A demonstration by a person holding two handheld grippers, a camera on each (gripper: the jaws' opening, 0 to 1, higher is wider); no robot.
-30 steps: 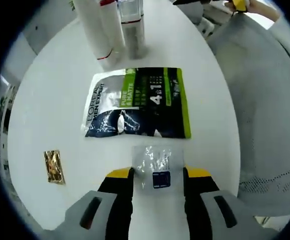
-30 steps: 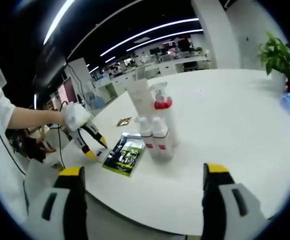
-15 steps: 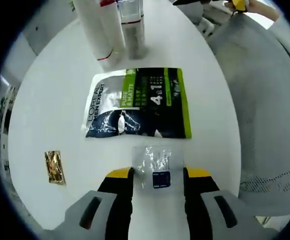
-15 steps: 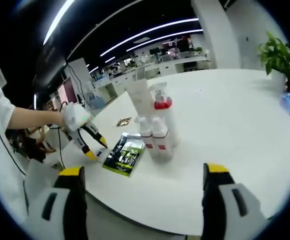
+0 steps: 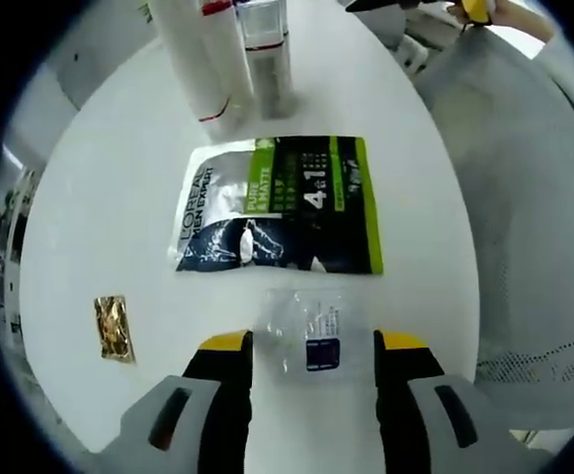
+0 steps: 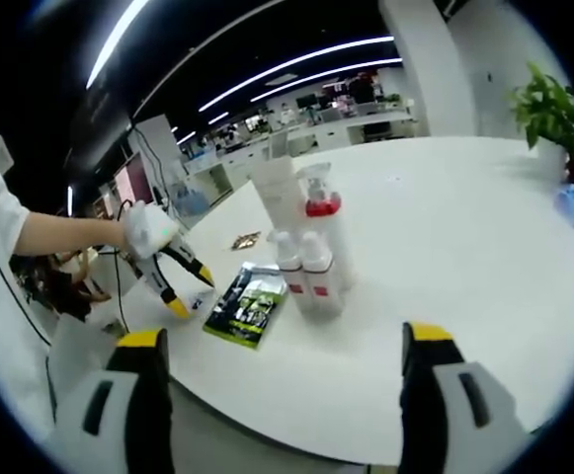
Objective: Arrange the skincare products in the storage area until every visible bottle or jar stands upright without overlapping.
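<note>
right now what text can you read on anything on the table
"L'OREAL" on the sachet, running sideways on its silver end
"MEN EXPERT" beside it, partly legible
"PURE & MATTE" on the sachet's green band, small
"4 1" in large white figures on its dark part
Clear packet label, gold packet and bottles: too small or blurred to read

We read "L'OREAL MEN EXPERT" on the silver end of the flat sachet pack (image 5: pixel 279 205) in the left gripper view, with "PURE & MATTE" on its green band and "4 in 1" beside it; smaller print is illegible.
</note>
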